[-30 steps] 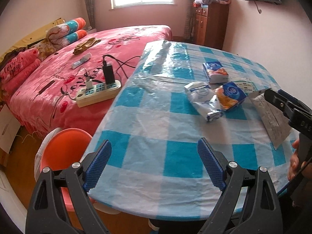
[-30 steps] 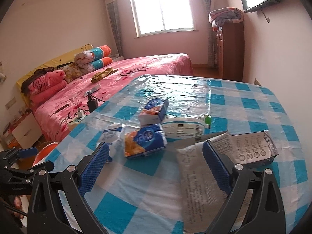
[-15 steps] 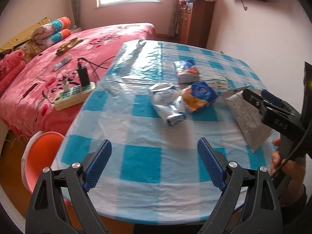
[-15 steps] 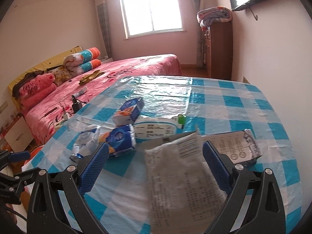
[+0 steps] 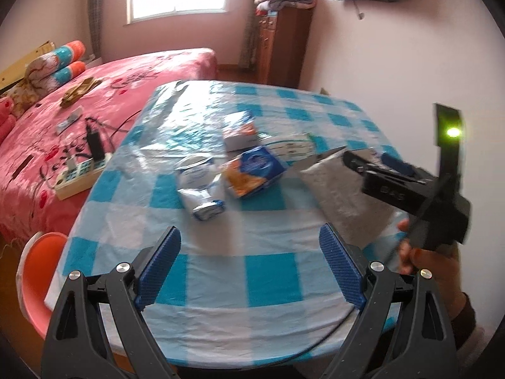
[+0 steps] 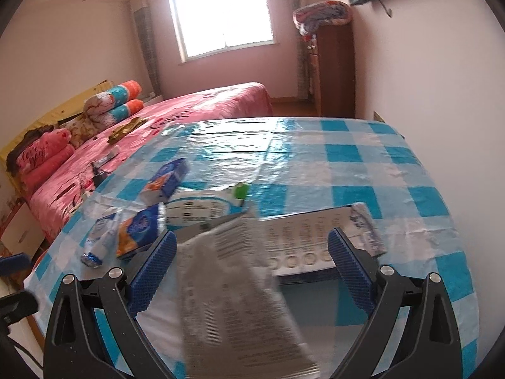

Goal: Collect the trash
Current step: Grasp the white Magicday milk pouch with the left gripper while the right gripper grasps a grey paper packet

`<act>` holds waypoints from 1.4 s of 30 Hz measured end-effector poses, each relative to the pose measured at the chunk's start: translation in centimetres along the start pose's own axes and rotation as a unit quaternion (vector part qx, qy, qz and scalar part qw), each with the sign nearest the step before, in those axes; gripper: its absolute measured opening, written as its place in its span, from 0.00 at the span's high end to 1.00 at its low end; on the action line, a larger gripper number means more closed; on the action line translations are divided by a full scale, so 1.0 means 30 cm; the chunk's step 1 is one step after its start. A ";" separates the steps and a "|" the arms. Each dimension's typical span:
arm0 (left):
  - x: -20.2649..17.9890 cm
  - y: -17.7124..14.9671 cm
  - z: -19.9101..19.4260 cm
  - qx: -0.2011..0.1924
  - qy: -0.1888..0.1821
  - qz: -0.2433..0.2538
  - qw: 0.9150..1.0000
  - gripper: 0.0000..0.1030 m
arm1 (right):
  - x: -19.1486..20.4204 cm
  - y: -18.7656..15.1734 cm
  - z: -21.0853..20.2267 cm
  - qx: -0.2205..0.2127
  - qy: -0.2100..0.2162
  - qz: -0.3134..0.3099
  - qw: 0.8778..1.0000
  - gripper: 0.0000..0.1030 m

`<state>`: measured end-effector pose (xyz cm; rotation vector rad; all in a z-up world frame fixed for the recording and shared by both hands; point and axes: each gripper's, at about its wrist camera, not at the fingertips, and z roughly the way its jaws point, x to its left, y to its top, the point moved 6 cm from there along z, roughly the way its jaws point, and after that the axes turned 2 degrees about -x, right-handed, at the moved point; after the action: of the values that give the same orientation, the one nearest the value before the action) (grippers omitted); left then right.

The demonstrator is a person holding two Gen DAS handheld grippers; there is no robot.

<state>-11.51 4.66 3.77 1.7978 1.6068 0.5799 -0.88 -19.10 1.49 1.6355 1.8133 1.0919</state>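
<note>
Trash lies on a table with a blue-and-white checked cloth (image 5: 271,271): a crumpled white pouch (image 5: 200,186), a blue-and-orange packet (image 5: 252,170), a blue-and-orange box (image 5: 240,132), a white carton with a green cap (image 6: 202,208) and a flattened printed bag (image 6: 303,240). A silver bag (image 6: 230,284) lies between the jaws of my right gripper (image 6: 252,265), which stands open with neither pad pressing on it. My left gripper (image 5: 249,262) hangs open over the near table edge with nothing between its fingers. A hand (image 5: 419,252) holds the right gripper (image 5: 394,183) over the silver bag (image 5: 341,189).
A pink bed (image 5: 126,79) stands left of the table, with a power strip (image 5: 79,173) and cables near its edge. An orange chair (image 5: 34,268) sits at the table's near left corner. A wooden cabinet (image 5: 284,47) and the wall close off the right side.
The right gripper has moved forward over the silver bag, which now lies between its jaws. The left view has shifted right, and the right gripper reaches further into it.
</note>
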 end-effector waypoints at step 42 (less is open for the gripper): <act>0.266 0.093 0.420 0.059 0.082 -0.086 0.991 0.27 | 0.050 -0.087 0.028 0.089 0.156 -0.003 0.984 0.07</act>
<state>0.49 10.21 -3.71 1.7103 1.9218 0.5743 -2.09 -17.37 -0.84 1.6292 2.1687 1.2732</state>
